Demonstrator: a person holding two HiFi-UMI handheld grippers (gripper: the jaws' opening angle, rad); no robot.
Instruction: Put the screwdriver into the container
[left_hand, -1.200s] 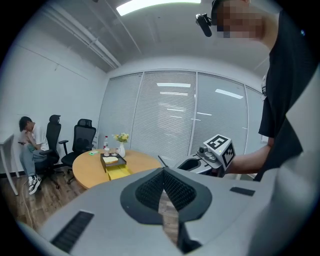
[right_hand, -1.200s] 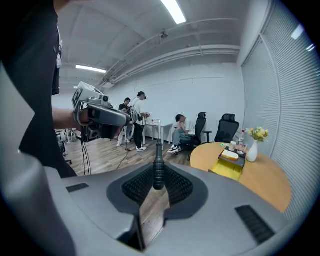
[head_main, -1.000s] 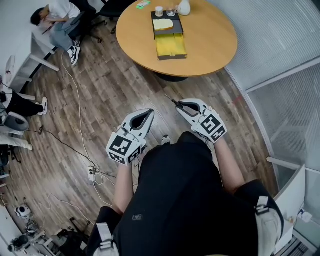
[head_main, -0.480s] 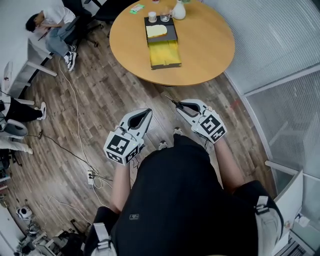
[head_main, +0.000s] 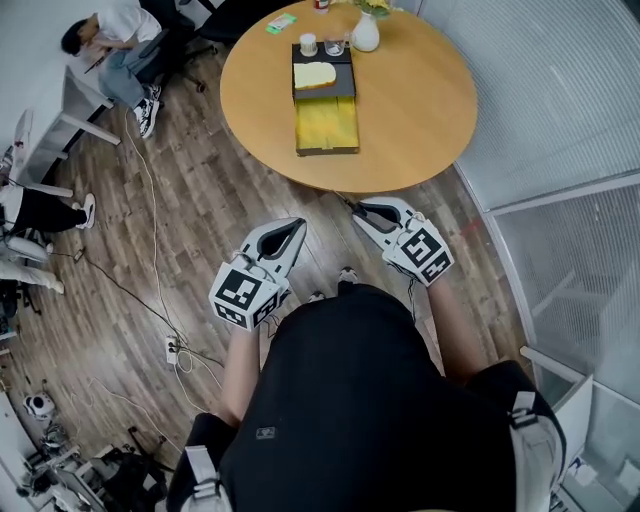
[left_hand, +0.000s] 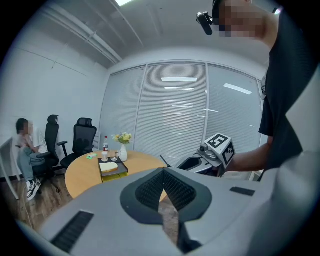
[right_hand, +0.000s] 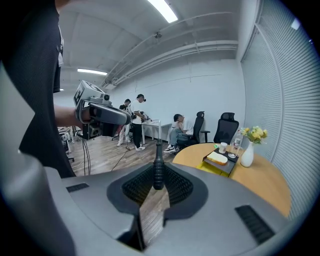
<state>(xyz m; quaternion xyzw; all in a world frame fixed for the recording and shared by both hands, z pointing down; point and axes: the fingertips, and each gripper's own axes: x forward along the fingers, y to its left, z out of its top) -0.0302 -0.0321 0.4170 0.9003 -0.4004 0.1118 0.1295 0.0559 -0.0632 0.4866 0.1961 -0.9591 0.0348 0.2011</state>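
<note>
My right gripper (head_main: 362, 211) is shut on a screwdriver (right_hand: 158, 169) with a black ribbed handle. Its thin shaft (head_main: 342, 200) pokes out past the jaws toward the round table. The left gripper (head_main: 291, 233) is held beside it at waist height, shut with nothing in it (left_hand: 163, 173). The container (head_main: 325, 123) is a yellow open box on the table, joined to a black tray (head_main: 322, 86) that holds a pale slab. It lies well ahead of both grippers and also shows small in the right gripper view as the container (right_hand: 216, 166).
The round wooden table (head_main: 420, 90) carries a white vase with flowers (head_main: 365, 33), two cups (head_main: 309, 44) and a green item (head_main: 280, 22). A person sits at a desk (head_main: 100, 45) at far left. Cables (head_main: 150, 210) trail over the wood floor. Glass walls with blinds (head_main: 560, 120) stand at right.
The table and container have drawn nearer in the head view as the person steps toward them. Both grippers keep their pose, the right one still holding the screwdriver.
</note>
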